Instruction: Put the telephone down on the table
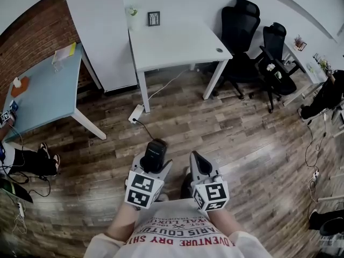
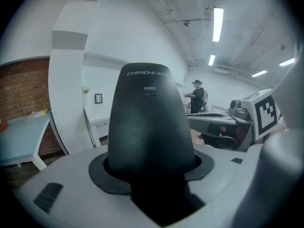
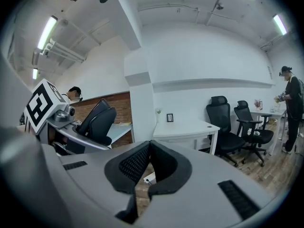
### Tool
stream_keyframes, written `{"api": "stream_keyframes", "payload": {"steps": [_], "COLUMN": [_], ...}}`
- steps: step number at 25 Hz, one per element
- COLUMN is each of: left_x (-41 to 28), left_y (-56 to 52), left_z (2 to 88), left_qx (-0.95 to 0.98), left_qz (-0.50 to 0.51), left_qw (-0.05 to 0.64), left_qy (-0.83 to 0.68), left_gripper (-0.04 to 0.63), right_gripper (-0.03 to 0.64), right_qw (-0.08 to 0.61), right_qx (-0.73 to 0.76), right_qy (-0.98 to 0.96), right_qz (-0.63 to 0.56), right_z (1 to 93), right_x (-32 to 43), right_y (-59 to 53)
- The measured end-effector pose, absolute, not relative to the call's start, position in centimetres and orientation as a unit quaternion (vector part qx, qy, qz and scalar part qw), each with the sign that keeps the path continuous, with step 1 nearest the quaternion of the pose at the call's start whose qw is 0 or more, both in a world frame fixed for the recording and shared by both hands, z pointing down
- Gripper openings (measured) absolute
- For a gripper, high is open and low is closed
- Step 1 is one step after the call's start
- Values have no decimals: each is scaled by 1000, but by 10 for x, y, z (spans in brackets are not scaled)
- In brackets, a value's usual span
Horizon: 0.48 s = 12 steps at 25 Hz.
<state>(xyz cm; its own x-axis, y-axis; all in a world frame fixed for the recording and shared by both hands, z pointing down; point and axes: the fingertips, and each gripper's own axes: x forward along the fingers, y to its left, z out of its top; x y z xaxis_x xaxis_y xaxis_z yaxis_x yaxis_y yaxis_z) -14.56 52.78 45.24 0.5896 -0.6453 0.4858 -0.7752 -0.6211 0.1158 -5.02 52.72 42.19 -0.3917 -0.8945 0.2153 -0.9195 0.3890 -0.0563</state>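
A black telephone handset (image 1: 155, 153) stands upright between the jaws of my left gripper (image 1: 152, 165), which is shut on it, held low in front of the person's body. In the left gripper view the handset (image 2: 149, 127) fills the middle, with white print near its top end. My right gripper (image 1: 199, 163) hangs beside it to the right with its black pads (image 3: 130, 165) closed together and nothing between them. The white table (image 1: 177, 44) stands well ahead, across the wood floor. From the right gripper view the same table (image 3: 185, 129) is seen beyond the jaws.
A light blue table (image 1: 43, 93) stands at the left by the brick wall. Two black office chairs (image 1: 242, 36) sit right of the white table. A power strip (image 1: 135, 113) with cables lies on the floor. A small picture frame (image 1: 153, 18) rests on the white table.
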Motion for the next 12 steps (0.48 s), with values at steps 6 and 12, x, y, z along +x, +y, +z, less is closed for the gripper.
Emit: {"api": "stream_keyframes", "payload": {"steps": [6, 12], "left_x": [-119, -81], "left_y": [485, 427], "left_z": [454, 447], "left_qx": [872, 864], "left_qz": [212, 214], "left_qw": [166, 163], "left_qy": [-409, -425], "left_gripper": [291, 291], "right_gripper": [25, 25], "right_qw": [64, 55], "right_qx": [546, 536], "right_qy": [-831, -837], "right_qz": [87, 93], "right_z": [421, 419], "right_x": [-17, 23], "right_y": [472, 411]}}
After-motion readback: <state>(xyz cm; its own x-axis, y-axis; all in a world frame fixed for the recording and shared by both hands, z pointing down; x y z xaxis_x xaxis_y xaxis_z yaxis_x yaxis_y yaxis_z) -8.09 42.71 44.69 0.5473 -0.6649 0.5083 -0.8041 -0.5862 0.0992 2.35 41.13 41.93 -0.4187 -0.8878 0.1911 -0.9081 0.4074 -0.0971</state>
